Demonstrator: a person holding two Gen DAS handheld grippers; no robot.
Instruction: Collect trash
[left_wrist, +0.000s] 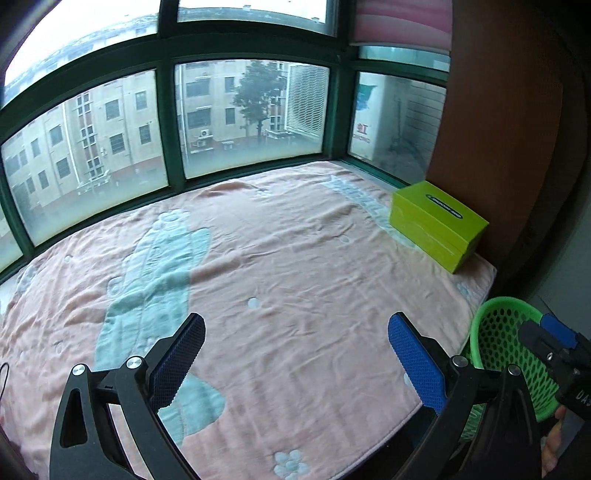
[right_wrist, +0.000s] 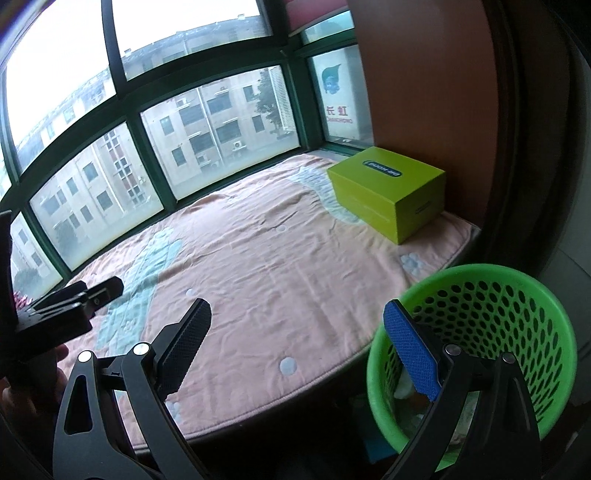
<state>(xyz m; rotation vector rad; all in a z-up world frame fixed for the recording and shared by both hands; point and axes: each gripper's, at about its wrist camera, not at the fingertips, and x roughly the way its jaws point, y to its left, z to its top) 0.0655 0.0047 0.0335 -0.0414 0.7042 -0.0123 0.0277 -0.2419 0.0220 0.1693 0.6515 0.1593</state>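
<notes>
Left of the green basket (right_wrist: 476, 354), the left gripper (left_wrist: 295, 363) and right gripper (right_wrist: 301, 349) stand wide and empty. On the pink blanket (left_wrist: 288, 258) no trash shows; pale scraps (right_wrist: 408, 387) lie inside the basket. Collecting seems finished.

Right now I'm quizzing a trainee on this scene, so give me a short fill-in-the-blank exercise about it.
1. The left gripper and right gripper both have their jaws ____.
2. The perforated basket beside the blanket is coloured ____.
3. The lime box rests on the ____ blanket.

Missing words: open; green; pink
</notes>
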